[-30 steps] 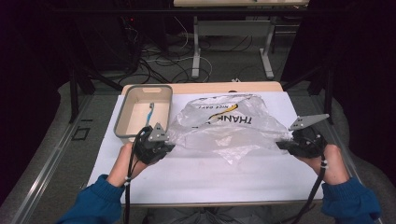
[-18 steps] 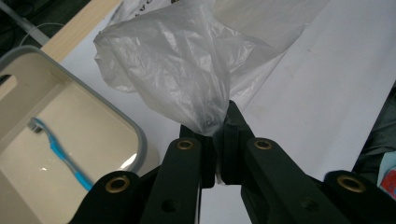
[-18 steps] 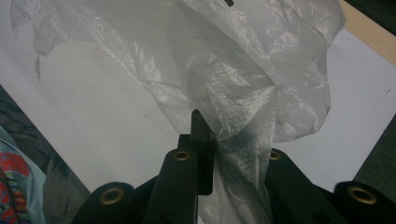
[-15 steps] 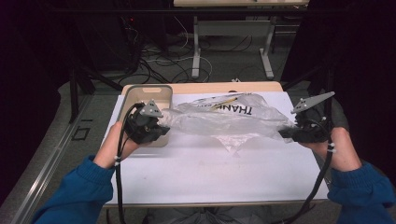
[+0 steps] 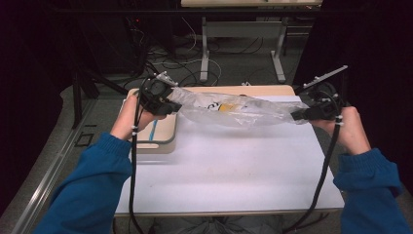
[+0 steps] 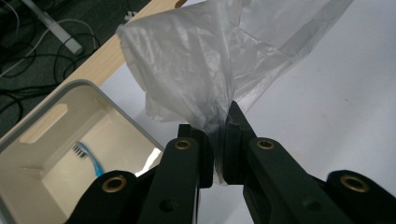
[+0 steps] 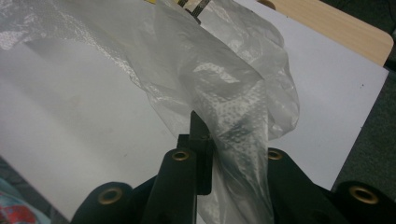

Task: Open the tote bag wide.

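White table (image 5: 234, 175) w/ wood edge at 12 o'clock fills the middle of the high view; dark floor, cables and table legs beyond it.

Clear plastic bag (image 5: 234, 109) is strung in the air over the table's far half, stretched from 9 to 3 o'clock between the two grippers, sagging a bit mid-span; yellow and dark print shows on it near centre. Not touching the table along the span, as far as the high view tells.

Cream bin (image 5: 158, 134) w/ grey rim sits at the table's 10 o'clock corner, partly under the left forearm. Blue toothbrush (image 6: 88, 156) lies inside on its floor.

Left gripper (image 5: 163, 100), held above the bin, jaws clamped on the bag's left end; left gripper view shows film pinched between both pads (image 6: 219, 140).

Right gripper (image 5: 311, 112) at 3 o'clock, near the table edge, jaws clenched on the bag's right end; in the right gripper view bunched film (image 7: 233, 126) drapes over the jaws, covering the right one.

Both forearms in blue sleeves (image 5: 92, 190).
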A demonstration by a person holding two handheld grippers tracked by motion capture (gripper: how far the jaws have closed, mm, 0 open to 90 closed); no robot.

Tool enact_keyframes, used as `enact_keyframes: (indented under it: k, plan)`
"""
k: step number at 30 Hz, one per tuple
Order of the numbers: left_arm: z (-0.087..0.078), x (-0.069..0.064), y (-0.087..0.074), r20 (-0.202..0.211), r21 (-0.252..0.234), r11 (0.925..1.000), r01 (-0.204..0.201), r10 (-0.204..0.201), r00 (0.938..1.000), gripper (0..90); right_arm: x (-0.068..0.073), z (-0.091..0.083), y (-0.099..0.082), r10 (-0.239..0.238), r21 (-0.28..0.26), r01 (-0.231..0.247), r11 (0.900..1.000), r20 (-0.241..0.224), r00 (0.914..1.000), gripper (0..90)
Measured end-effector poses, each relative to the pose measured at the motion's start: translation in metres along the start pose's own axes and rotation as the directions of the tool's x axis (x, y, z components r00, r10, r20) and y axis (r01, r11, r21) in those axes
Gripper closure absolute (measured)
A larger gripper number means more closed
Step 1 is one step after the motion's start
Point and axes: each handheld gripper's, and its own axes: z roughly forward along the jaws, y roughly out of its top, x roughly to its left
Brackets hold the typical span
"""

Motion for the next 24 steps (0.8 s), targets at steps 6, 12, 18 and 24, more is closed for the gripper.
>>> enact_keyframes:
  k: [6, 12, 18, 24]
  plan:
    - [0.015, -0.002, -0.002, -0.004, 0.015, 0.9999, -0.006, 0.006, 1.0000, 86.9, -0.004, 0.010, -0.004, 0.001, -0.001, -0.001, 1.0000, 0.006, 1.0000, 84.4]
    - [-0.028, -0.009, 0.015, 0.016, 0.058, 0.9951, -0.080, 0.079, 0.9967, 87.7, 0.015, -0.024, 0.003, -0.070, -0.002, 0.070, 0.9975, 0.035, 0.9969, 84.5]
    - [-0.088, -0.013, 0.043, -0.008, 0.049, 0.9901, -0.132, 0.132, 0.9912, 87.7, 0.041, -0.091, 0.024, -0.122, -0.035, 0.123, 0.9919, 0.014, 0.9924, 83.5]
    - [-0.104, 0.006, 0.077, 0.014, 0.107, 0.9905, -0.086, 0.085, 0.9963, 87.4, 0.030, -0.114, 0.060, -0.053, 0.002, 0.053, 0.9986, 0.008, 0.9986, 83.4]
